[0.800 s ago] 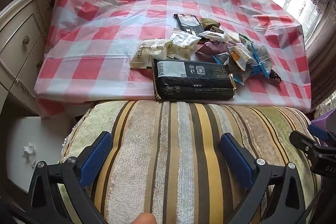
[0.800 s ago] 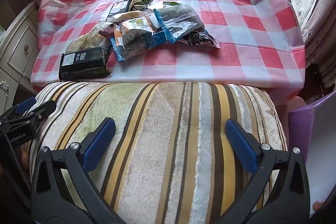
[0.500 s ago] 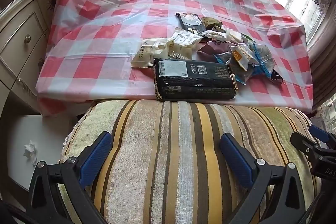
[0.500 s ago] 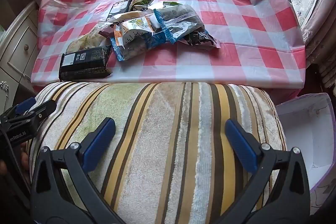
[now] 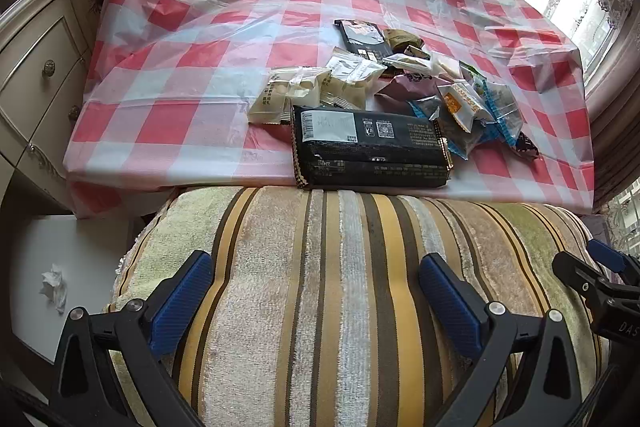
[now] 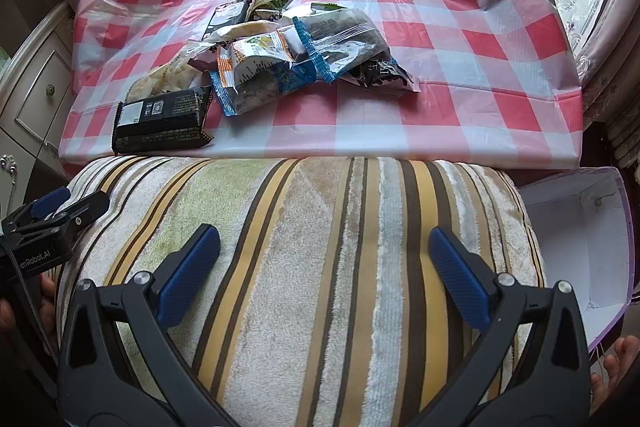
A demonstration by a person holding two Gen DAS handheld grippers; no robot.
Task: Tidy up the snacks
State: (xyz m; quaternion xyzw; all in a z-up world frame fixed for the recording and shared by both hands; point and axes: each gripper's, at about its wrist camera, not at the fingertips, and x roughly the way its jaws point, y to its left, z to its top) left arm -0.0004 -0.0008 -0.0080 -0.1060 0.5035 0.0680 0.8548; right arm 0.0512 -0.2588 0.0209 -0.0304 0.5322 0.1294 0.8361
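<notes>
A: Left wrist view shows the pile of small plastic snack packets (image 5: pixel 404 87) on the red and white checked plastic tablecloth (image 5: pixel 192 39), toward one o'clock from the left gripper (image 5: pixel 320 299). The long black rectangular snack package (image 5: pixel 370 149) lies at the near edge of the table, at twelve o'clock. What can go wrong here, in your opinion?

B: I think the black package is the first risk. It lies very near the edge, just beside the striped plush cushion (image 5: pixel 352 287), so a push from the far side could slide it off toward the cushion. The cloth is also wrinkled and smooth, so I expect that packets slip away when a finger presses on them.

A: And the pile itself?

B: The packets overlap each other. If one grasp takes a corner, a neighbour may come up with it and then fall.

A: What is the state of the grippers?

B: The left gripper is wide open, holds nothing, and hovers over the cushion; I cannot say if it touches it. The right gripper (image 6: pixel 324 275) is the same: spread wide, empty, over the cushion, with the pile at about eleven o'clock.

A: Is there a container?

B: In the right wrist view an open purple box with white inside (image 6: pixel 580 235) stands at three o'clock, below the table edge. A packet carried there could miss it.
</notes>
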